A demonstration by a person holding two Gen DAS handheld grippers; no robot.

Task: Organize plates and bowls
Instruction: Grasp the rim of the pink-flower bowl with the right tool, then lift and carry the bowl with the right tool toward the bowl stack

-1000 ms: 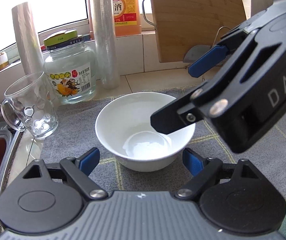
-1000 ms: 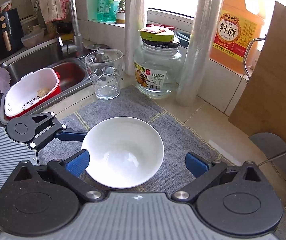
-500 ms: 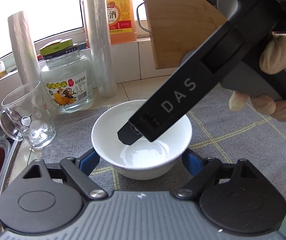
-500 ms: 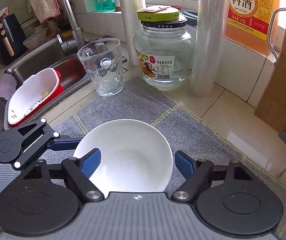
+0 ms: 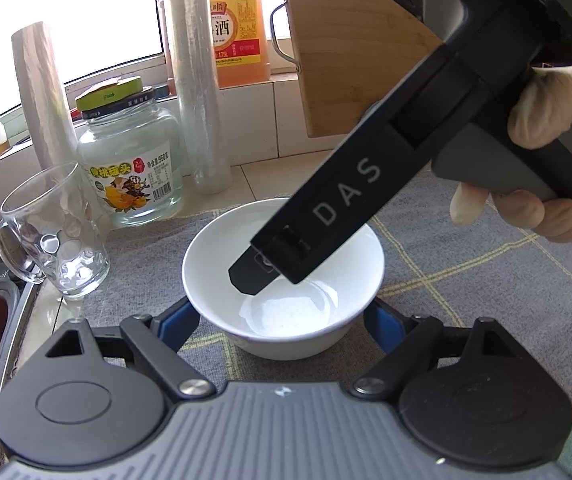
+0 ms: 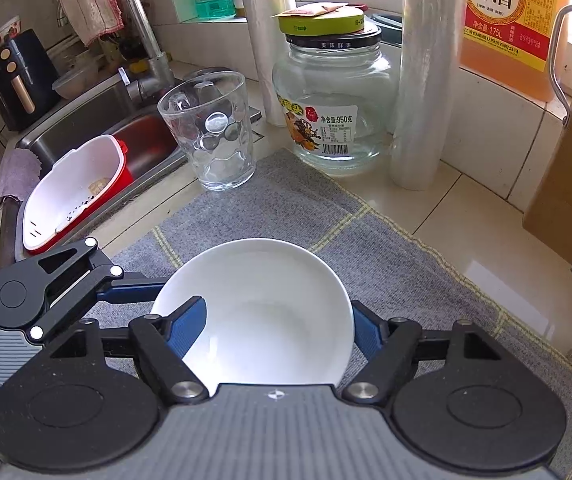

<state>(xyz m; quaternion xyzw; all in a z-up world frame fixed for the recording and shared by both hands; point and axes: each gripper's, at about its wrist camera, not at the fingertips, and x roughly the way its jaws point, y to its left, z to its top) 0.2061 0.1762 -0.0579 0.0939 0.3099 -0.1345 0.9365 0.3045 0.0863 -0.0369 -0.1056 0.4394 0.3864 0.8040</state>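
Left wrist view: grey mat (image 5: 426, 240) under my white bowl (image 5: 222, 256), which sits between my left tongs (image 5: 282, 326), spread wide; my right tongs (image 6: 274, 328), also spread, straddle its rim, one finger inside.

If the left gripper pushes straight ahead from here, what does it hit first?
The white bowl, most likely: it sits right between the open jaws of the left gripper, its near wall just ahead. The right gripper already reaches into the bowl. Depth is uncertain.
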